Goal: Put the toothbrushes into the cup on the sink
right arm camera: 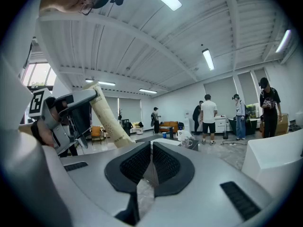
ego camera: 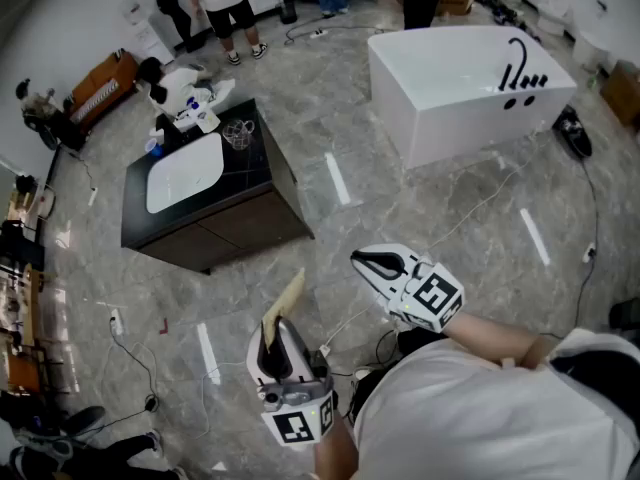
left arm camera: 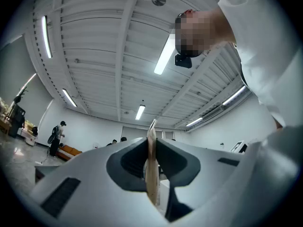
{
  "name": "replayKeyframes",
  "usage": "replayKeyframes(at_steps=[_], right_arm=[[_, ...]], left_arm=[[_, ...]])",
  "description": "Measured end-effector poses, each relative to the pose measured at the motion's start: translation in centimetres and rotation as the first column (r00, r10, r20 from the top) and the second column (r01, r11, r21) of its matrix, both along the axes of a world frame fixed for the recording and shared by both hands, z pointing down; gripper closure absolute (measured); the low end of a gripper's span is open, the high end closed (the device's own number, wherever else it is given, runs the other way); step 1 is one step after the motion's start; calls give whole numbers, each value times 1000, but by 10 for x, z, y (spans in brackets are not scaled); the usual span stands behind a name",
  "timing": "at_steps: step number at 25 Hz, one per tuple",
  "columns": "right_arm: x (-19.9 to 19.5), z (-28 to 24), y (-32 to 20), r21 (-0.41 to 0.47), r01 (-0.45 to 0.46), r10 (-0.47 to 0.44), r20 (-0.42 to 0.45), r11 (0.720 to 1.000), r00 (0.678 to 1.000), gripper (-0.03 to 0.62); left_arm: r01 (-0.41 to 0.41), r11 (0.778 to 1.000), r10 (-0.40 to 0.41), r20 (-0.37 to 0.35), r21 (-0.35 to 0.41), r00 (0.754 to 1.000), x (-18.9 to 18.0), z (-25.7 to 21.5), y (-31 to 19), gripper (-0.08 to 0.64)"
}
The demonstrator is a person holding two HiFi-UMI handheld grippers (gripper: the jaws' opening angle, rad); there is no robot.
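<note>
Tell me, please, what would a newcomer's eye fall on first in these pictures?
First, the flat beige paper packet clamped in the left gripper, low in the head view, with the right gripper shut and empty beside it. Then the white rectangular bathtub at upper right on the grey marble floor, and the dark wooden cabinet with its white basin at upper left.
</note>
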State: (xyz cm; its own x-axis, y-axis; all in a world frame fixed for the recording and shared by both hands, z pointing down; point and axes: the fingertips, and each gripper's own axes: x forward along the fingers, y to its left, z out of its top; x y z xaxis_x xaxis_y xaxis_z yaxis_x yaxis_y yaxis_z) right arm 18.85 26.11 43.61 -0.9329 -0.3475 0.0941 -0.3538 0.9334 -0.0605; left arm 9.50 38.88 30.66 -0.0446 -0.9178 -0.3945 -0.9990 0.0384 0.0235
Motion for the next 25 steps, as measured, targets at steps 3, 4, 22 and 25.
replayKeyframes(at_steps=[3,4,22,25], right_arm=[[1,-1,6,-7,6,-6,0,1000,1000,549],[1,-2,6,-7,9,-9,-1,1000,1000,549],[14,6,-59,-46,75,-73,42,996,996,549],[17,8,-77,-57,96,-93,54,994,994,549]], left_arm=[[-4,1000,4,4,-5,1000,2,-2,0,505],[-4,1000,4,4,-6,1000,2,-2,0,505],[105,994,-105,21,-26,994,0,1,-54,505],[143,989,-142,33,-25,989,1,-1,-68,505]])
